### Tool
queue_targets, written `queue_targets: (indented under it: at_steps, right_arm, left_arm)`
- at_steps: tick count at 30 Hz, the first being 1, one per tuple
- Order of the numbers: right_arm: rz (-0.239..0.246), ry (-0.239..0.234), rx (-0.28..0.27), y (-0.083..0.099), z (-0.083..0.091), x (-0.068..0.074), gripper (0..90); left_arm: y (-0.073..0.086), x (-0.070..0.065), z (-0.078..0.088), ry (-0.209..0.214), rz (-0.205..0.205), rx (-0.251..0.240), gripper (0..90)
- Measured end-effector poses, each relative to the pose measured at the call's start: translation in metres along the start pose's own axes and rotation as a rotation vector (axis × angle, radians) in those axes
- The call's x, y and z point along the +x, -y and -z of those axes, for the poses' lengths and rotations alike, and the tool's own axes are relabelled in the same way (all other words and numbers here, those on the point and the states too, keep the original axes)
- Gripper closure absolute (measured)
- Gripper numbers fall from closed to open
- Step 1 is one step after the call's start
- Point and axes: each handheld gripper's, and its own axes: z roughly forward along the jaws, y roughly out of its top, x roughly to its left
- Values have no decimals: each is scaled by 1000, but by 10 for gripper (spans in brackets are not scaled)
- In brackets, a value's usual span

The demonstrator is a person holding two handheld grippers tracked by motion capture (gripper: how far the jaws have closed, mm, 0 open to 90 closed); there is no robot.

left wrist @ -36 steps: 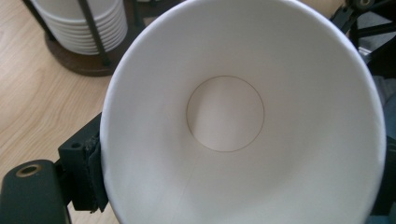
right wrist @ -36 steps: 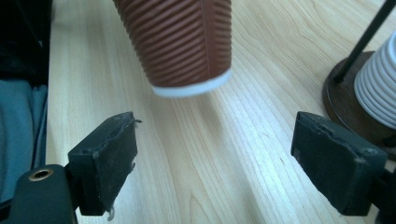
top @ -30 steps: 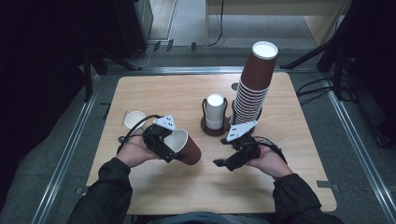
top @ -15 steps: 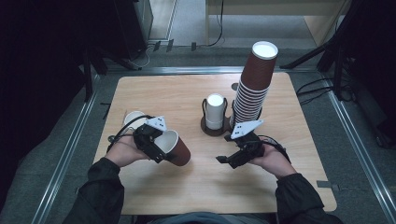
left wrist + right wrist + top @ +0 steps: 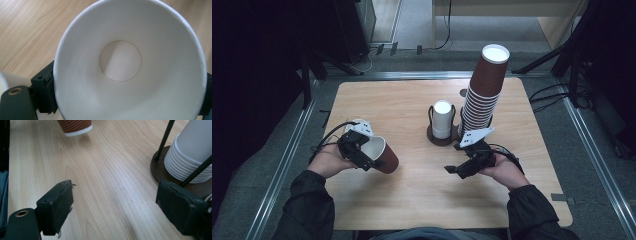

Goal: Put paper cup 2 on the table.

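While the brown paper cup (image 5: 381,155) is clamped on its side in the left gripper (image 5: 360,150) at eight o'clock on the table (image 5: 412,200), the right gripper (image 5: 460,169) is held open and empty at four o'clock.

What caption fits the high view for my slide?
Left gripper holds a brown paper cup sideways; open right gripper waits near the cup stack.

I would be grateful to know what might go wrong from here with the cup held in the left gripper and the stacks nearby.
1. The left gripper clamps the brown paper cup by its soft wall near the rim; a hard squeeze may dent it, a light one may let it slip.
2. The tall cup stack leans; a bump from the open right gripper close by may topple it.
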Motion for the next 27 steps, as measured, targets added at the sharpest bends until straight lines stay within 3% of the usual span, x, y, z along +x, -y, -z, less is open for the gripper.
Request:
queue_targets:
  at_steps: [8,16,27]
  right_arm:
    - [-1,5,4,1,0,-1,147]
    - [-3,4,7,1,-1,0,147]
    - [-2,6,11,1,-1,0,147]
  left_arm:
    - [13,8,7,-43,12,60,87]
    - [30,18,19,-77,70,97,83]
    - [37,23,15,-108,88,159,77]
